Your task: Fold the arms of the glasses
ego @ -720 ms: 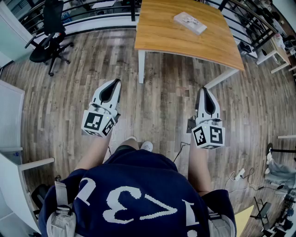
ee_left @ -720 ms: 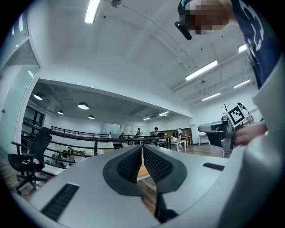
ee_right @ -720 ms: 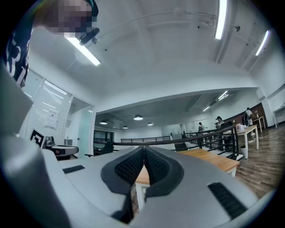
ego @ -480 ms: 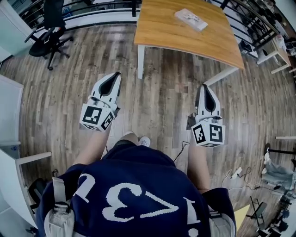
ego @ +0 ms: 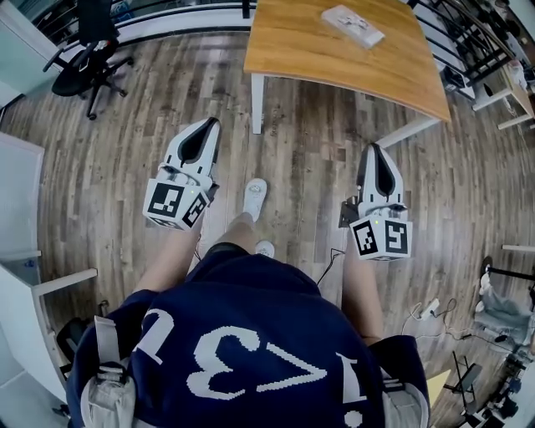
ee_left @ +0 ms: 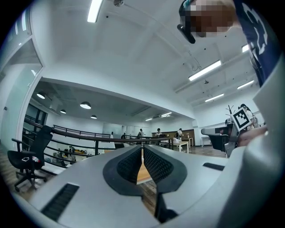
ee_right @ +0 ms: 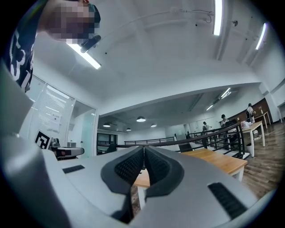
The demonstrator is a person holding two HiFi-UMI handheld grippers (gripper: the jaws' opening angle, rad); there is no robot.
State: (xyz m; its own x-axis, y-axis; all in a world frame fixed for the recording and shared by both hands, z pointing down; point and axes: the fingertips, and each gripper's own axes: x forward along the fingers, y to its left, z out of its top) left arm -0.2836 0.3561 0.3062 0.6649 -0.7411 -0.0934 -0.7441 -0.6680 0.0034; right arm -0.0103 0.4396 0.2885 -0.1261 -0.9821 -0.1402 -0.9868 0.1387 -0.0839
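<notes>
A wooden table (ego: 334, 58) stands ahead of me, and a flat white thing (ego: 353, 25) lies on its far part. I cannot make out glasses on it from here. My left gripper (ego: 209, 124) is held out over the plank floor, short of the table's near left leg, jaws pressed together with nothing between them. My right gripper (ego: 374, 149) hangs level with it on the right, also shut and empty. In the left gripper view the left gripper (ee_left: 142, 149) points level at the table edge (ee_left: 143, 174). In the right gripper view the right gripper (ee_right: 144, 149) aims just left of the tabletop (ee_right: 218, 159).
A black office chair (ego: 88, 38) stands at the far left by a railing (ego: 175, 10). A white cabinet (ego: 17, 209) flanks my left. My white shoe (ego: 255, 196) is stepping between the grippers. Cables and a plug strip (ego: 426, 313) lie on the floor at right.
A leg has swung forward, so the white shoe now sits further ahead between the grippers. Both grippers stay shut and held out in front, about as before.
</notes>
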